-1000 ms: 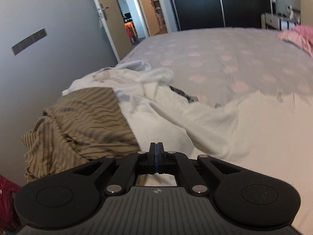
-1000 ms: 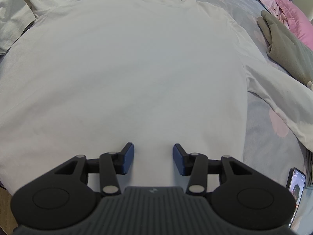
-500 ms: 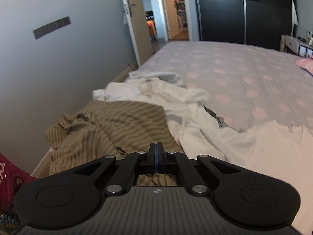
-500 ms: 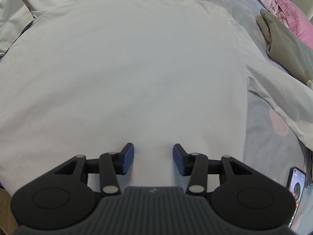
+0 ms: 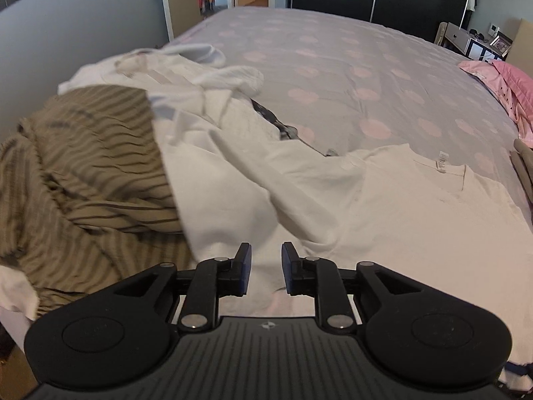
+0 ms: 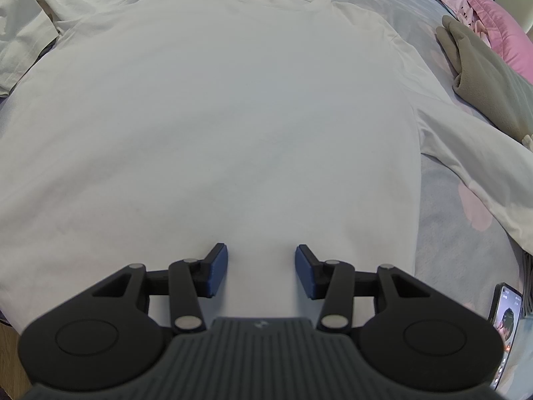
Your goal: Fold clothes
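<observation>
- A white T-shirt (image 6: pixel 213 126) lies spread flat on a bed (image 5: pixel 333 66), collar at the far end, hem at the near edge.
- The right gripper (image 6: pixel 262 268) hangs over the near middle of the T-shirt, pointing down; its blue pads (image 6: pixel 218 270) stand wide apart with nothing between them.
- The left gripper (image 5: pixel 266 268) hangs over the T-shirt's left edge, where a sleeve (image 5: pixel 299 180) lies crumpled.
- Its jaws have just been opening and show a narrow gap, empty, with only cloth below.
- A striped brown garment (image 5: pixel 83 166) is heaped to the left, white clothes (image 5: pixel 200 76) piled behind it.
- A beige garment (image 6: pixel 486 76) and a phone (image 6: pixel 506 320) lie to the right.
</observation>
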The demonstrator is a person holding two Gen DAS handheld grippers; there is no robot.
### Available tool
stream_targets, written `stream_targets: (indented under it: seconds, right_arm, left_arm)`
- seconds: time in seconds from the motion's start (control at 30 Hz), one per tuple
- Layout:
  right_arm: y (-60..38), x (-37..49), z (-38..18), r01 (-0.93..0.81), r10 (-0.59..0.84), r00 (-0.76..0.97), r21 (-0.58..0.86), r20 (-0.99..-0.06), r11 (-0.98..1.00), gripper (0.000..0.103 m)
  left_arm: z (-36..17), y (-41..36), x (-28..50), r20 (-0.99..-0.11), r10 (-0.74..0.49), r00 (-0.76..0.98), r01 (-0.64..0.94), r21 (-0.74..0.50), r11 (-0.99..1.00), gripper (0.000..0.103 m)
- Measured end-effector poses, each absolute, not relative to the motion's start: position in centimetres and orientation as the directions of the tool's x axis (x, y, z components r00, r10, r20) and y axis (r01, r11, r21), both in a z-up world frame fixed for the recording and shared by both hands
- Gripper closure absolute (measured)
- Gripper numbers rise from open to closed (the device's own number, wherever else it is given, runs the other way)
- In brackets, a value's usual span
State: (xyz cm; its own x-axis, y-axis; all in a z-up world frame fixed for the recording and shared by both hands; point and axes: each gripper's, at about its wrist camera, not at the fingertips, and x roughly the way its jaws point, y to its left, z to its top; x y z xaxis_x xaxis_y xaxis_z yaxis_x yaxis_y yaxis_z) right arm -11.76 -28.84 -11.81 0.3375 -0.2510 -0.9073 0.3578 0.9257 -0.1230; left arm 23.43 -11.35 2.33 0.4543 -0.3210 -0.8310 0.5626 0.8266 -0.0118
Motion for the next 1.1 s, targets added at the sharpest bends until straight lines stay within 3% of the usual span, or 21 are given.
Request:
stream_targets:
  seconds: [0.33, 0.73, 0.8, 0.97, 1.1]
  right_arm:
    - [-29.1, -12.1, -11.5, 0.355, -0.248, 0.346, -0.118, -0.905, 0.928, 0.052]
    - [-28.8, -10.8, -10.9, 0.327, -0.239, 0.353, -0.121, -0.905, 0.937, 0.051]
    - [-28.7, -10.6, -10.9, 0.319, -0.233, 0.353, -0.117, -0.906, 0.940, 0.051]
    - [-28.7, -10.3, -11.0, 0.314, -0.222, 0.351, -0.109, -0.909, 0.943, 0.051]
    - [-28.7, -10.0, -11.0, 0.311, -0.221, 0.349, -0.110, -0.911, 0.944, 0.051]
  left_arm:
    - [-1.6, -15.8, 26.5, -0.890, -0.199, 0.411, 0.461, 0.015, 0.887, 0.067]
    - [-4.4, -17.3, 31.1, -0.920, -0.057, 0.387, 0.246, 0.044, 0.968, 0.067]
    - [-5.0, -16.7, 32.1, -0.926, -0.051, 0.375, 0.193, 0.024, 0.981, 0.069]
    - [-5.9, -14.8, 33.5, -0.930, -0.013, 0.367, 0.115, 0.031, 0.993, 0.103]
    - [-5.4, -13.6, 33.0, -0.928, -0.064, 0.368, 0.125, -0.019, 0.992, 0.103]
